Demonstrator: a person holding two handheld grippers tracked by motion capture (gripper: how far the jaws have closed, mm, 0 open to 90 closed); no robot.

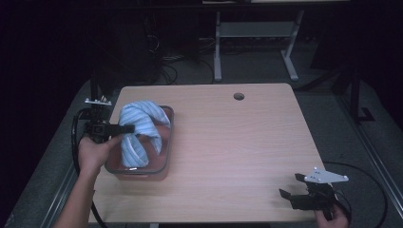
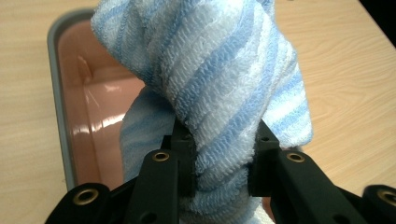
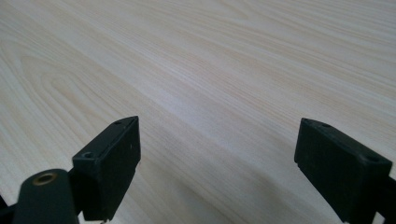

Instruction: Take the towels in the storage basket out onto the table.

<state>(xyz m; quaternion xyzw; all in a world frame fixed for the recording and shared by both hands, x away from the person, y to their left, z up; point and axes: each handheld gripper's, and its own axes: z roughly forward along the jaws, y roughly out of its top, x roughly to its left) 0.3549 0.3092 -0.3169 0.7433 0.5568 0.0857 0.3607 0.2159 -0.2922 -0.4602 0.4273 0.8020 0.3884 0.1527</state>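
A blue-and-white striped towel (image 1: 139,130) hangs bunched over a pink tray with a grey rim (image 1: 167,142) at the table's left side. My left gripper (image 1: 127,128) is shut on the towel, its jaws pinching a thick fold. In the left gripper view the towel (image 2: 224,79) rises between the two black fingers (image 2: 180,154), with the tray's glossy pink floor (image 2: 93,107) behind it. My right gripper (image 1: 291,186) rests low at the table's front right corner, open with nothing between its fingers (image 3: 114,163); bare wood lies under my right gripper (image 3: 217,170).
The light wooden table (image 1: 237,142) has a round cable hole (image 1: 238,96) near its far edge. Beyond the table stand a white desk frame (image 1: 256,38) and loose cables on a dark floor. A cable (image 1: 366,180) trails off the right side.
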